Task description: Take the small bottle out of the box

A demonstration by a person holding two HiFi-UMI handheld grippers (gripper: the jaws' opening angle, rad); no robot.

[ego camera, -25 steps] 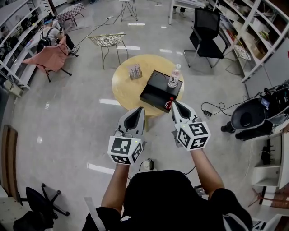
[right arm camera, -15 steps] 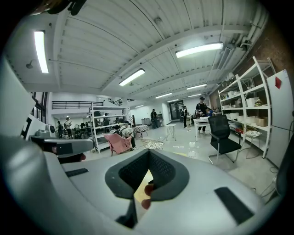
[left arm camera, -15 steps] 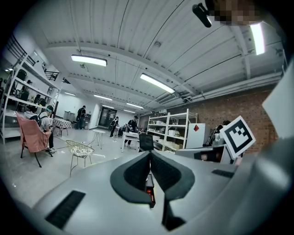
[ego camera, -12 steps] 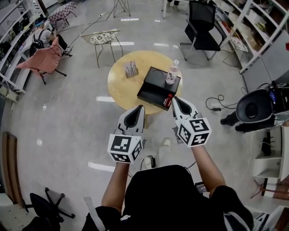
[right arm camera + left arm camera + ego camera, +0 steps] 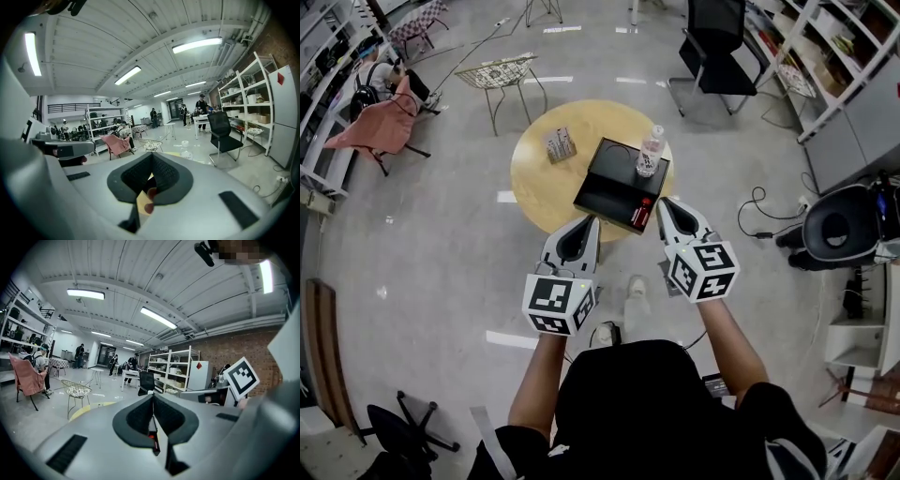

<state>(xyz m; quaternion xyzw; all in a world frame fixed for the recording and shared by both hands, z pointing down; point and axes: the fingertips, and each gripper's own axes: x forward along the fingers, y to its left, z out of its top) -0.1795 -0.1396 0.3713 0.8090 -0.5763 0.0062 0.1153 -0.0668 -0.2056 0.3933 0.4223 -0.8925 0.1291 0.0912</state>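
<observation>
Glossy grey floor (image 5: 431, 281) is right under us, so we reckon we're a bit short of the target. Both tongs are out in front. The left tongs (image 5: 592, 223) are pinched together with nothing in them, and the right tongs (image 5: 660, 202) look the same, tips meeting and empty.

Just past them sits the round wooden desk (image 5: 534, 178) with a flat black box (image 5: 605, 178) on it. At the box's near right corner lies the small bottle (image 5: 644, 214). It's reddish and on its side as far as we can tell, but it's tiny from up here.

Our guess is that it's light, stiff, smooth and round, so it'll want to roll or squirt out of a sloppy pinch. We'd take it across the middle of the body, not the cap, and squeeze gently in case it's glass.

A taller clear bottle (image 5: 650, 152) stands at the box's far right corner and looks easy to tip, so we'd steer around it. Farther off are a wire chair (image 5: 499, 73) and a black office chair (image 5: 712, 47).
</observation>
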